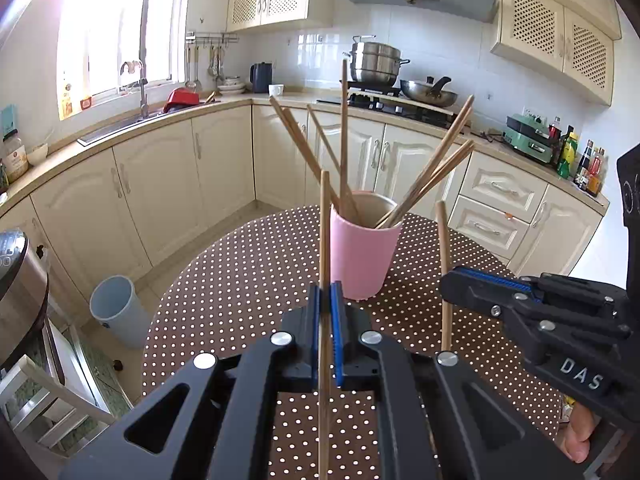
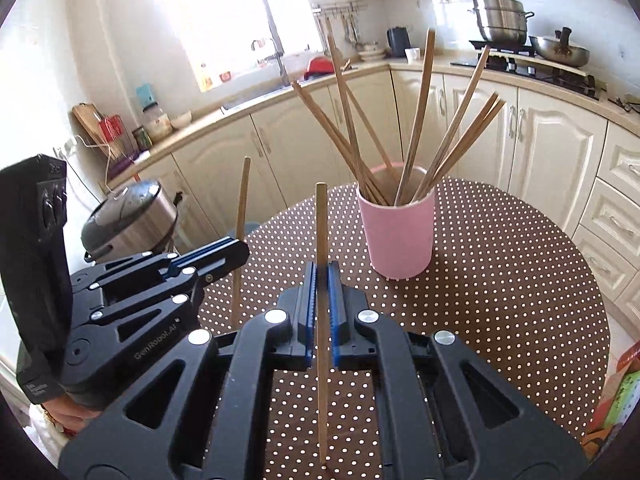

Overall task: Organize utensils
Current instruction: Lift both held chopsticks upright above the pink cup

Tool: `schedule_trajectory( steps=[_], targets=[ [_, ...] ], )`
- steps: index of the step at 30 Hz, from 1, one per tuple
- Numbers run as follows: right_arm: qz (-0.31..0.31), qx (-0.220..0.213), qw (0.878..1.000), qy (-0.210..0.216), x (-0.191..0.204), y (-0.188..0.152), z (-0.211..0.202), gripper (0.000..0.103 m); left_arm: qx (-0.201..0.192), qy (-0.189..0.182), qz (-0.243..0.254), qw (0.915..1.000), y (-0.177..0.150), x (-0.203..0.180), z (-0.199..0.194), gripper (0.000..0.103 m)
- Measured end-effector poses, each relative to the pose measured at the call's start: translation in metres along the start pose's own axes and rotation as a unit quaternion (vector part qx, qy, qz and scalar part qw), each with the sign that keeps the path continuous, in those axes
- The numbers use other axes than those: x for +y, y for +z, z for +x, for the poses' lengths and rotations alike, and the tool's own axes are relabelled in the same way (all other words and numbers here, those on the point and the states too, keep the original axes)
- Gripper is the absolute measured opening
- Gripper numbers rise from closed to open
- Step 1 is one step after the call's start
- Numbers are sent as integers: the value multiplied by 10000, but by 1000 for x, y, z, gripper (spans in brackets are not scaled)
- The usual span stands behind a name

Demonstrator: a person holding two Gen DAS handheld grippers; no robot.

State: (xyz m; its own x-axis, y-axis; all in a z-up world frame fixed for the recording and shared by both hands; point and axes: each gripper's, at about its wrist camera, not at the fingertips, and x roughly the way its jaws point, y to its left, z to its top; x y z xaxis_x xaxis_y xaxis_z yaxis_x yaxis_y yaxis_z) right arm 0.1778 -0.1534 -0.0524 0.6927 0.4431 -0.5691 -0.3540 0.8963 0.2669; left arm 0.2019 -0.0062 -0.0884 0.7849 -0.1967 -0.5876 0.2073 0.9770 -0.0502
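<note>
A pink cup [image 1: 365, 257] [image 2: 400, 236] stands on the round brown dotted table [image 1: 240, 280] [image 2: 500, 280] with several wooden chopsticks [image 1: 344, 140] [image 2: 420, 112] fanned out of it. My left gripper [image 1: 327, 300] is shut on one upright wooden chopstick [image 1: 325, 232], just in front of the cup. My right gripper [image 2: 321, 280] is shut on another upright chopstick [image 2: 321, 224], left of the cup. Each gripper shows in the other's view: the right gripper [image 1: 450, 280] with its chopstick [image 1: 443, 248], the left gripper [image 2: 240, 250] with its chopstick [image 2: 241, 208].
Cream kitchen cabinets [image 1: 160, 184] run behind the table, with a sink [image 1: 120, 128] and a stove with pots [image 1: 376, 64]. A grey bin [image 1: 114, 304] stands on the floor left of the table, and a rice cooker [image 2: 128, 220] sits beside it.
</note>
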Motion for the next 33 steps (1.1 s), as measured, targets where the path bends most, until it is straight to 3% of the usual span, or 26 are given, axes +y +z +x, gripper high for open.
schedule_trajectory(
  steps=[18, 33],
  targets=[
    [-199, -816, 9964, -125, 9, 8, -48, 6, -703, 20, 107, 9975, 11, -14, -37, 6],
    [-161, -985, 9948, -216, 1, 9, -49, 6, -1007, -58, 99, 9949, 23, -18, -38, 6]
  ],
)
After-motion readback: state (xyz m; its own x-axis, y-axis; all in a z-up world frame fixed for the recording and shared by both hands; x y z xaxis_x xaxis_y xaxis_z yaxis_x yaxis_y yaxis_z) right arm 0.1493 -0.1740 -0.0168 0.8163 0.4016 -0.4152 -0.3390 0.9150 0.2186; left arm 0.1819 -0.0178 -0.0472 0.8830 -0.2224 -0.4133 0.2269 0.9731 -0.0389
